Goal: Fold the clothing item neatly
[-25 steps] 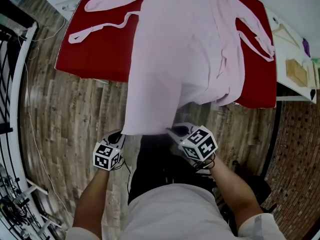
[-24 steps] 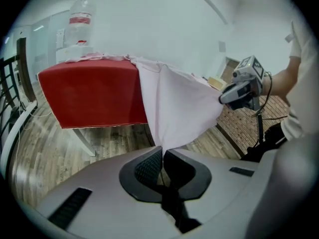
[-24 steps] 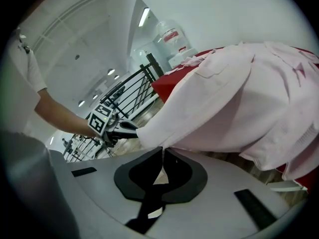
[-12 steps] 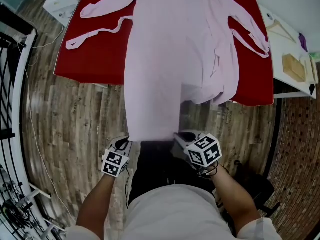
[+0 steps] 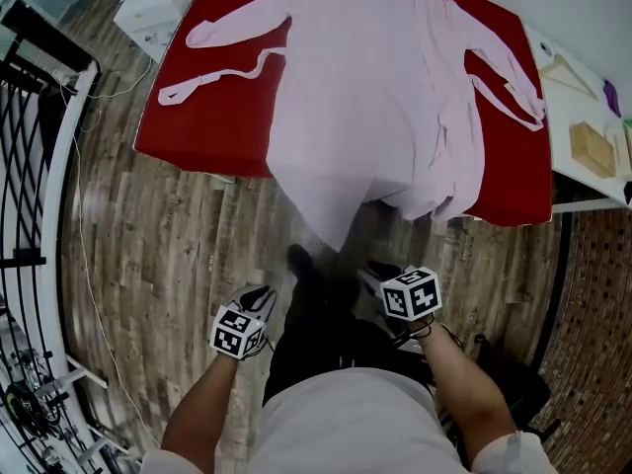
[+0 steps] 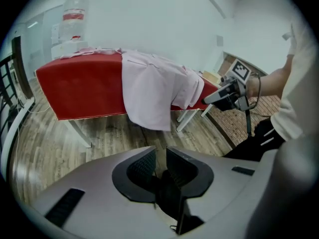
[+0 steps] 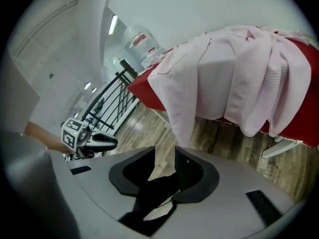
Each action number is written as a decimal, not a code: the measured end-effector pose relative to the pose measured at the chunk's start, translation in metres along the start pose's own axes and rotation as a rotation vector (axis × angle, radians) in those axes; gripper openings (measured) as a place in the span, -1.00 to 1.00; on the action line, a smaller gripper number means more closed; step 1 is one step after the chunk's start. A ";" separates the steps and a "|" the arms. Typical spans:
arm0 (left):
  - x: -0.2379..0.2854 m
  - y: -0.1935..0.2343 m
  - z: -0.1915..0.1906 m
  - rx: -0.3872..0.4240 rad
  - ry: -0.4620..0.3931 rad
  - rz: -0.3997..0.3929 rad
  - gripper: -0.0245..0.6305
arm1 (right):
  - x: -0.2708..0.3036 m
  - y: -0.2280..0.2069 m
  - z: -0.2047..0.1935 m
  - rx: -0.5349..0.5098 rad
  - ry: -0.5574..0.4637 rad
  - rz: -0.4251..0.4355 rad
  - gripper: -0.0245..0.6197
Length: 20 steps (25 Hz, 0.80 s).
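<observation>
A pale pink robe (image 5: 395,87) lies spread on the red table (image 5: 212,117). Its sleeves and belt trail to both sides, and its hem (image 5: 326,205) hangs loose over the front edge. My left gripper (image 5: 265,294) is below the hem over the floor, its jaws opening with nothing between them. My right gripper (image 5: 380,273) is beside it, also opening and empty. In the left gripper view the robe (image 6: 149,93) hangs beyond the jaws of the left gripper (image 6: 160,158). In the right gripper view the robe (image 7: 234,78) drapes ahead of the right gripper (image 7: 165,161).
A black railing (image 5: 39,146) and a floor cable (image 5: 84,265) run along the left. A white box (image 5: 158,3) stands at the back left. At the right, a white side table (image 5: 583,181) carries a wooden box (image 5: 592,146) and a hanger (image 5: 563,67).
The hem that both grippers held stretched out has dropped and now hangs from the table edge. Both grippers have let go and drawn back toward the person.
</observation>
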State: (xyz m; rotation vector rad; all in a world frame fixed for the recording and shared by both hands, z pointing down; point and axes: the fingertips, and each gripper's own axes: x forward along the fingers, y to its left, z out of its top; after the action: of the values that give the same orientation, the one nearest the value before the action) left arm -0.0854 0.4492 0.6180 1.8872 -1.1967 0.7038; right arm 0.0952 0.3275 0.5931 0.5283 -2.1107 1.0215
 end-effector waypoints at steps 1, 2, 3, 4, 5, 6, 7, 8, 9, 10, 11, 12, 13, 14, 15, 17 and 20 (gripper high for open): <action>-0.002 0.003 0.001 -0.022 -0.010 0.008 -0.79 | 0.000 -0.002 0.000 -0.004 0.000 -0.005 -0.60; -0.003 0.006 0.003 -0.044 -0.022 0.015 -0.78 | -0.001 -0.003 0.001 -0.008 -0.002 -0.009 -0.60; -0.004 0.009 0.005 -0.066 -0.034 0.021 -0.77 | -0.002 -0.003 0.003 -0.011 -0.006 -0.011 -0.60; -0.004 0.012 0.009 -0.087 -0.047 0.025 -0.77 | -0.003 -0.003 0.006 -0.014 -0.011 -0.012 -0.60; -0.003 0.014 0.015 -0.104 -0.060 0.026 -0.77 | -0.004 -0.003 0.009 -0.019 -0.018 -0.014 -0.60; -0.002 0.016 0.021 -0.116 -0.072 0.024 -0.76 | -0.005 -0.003 0.013 -0.027 -0.025 -0.016 -0.60; 0.000 0.018 0.028 -0.125 -0.085 0.020 -0.76 | -0.007 -0.003 0.017 -0.037 -0.032 -0.019 -0.60; 0.001 0.020 0.037 -0.132 -0.100 0.017 -0.76 | -0.008 -0.003 0.021 -0.048 -0.039 -0.022 -0.60; 0.003 0.023 0.046 -0.140 -0.117 0.015 -0.75 | -0.009 -0.003 0.025 -0.059 -0.047 -0.025 -0.60; 0.004 0.025 0.057 -0.149 -0.137 0.012 -0.75 | -0.010 -0.003 0.029 -0.068 -0.054 -0.028 -0.60; 0.005 0.029 0.068 -0.163 -0.159 0.008 -0.74 | -0.012 -0.003 0.033 -0.074 -0.062 -0.029 -0.60; 0.005 0.032 0.080 -0.181 -0.184 0.004 -0.73 | -0.013 -0.003 0.036 -0.076 -0.069 -0.031 -0.60; 0.006 0.037 0.093 -0.199 -0.211 0.001 -0.72 | -0.015 -0.003 0.040 -0.075 -0.078 -0.033 -0.60; 0.006 0.043 0.107 -0.213 -0.236 -0.001 -0.71 | -0.016 -0.003 0.045 -0.074 -0.086 -0.036 -0.60; 0.007 0.050 0.121 -0.222 -0.259 0.000 -0.70 | -0.017 -0.003 0.049 -0.072 -0.095 -0.040 -0.60; 0.009 0.065 0.149 -0.229 -0.296 0.008 -0.68 | -0.020 -0.003 0.058 -0.067 -0.112 -0.050 -0.60; 0.014 0.089 0.188 -0.233 -0.332 0.030 -0.64 | -0.024 0.000 0.071 -0.057 -0.140 -0.064 -0.60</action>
State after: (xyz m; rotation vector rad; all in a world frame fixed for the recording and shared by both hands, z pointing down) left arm -0.1530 0.2619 0.5546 1.8353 -1.4480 0.2546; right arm 0.0806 0.2720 0.5445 0.6512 -2.2230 0.9083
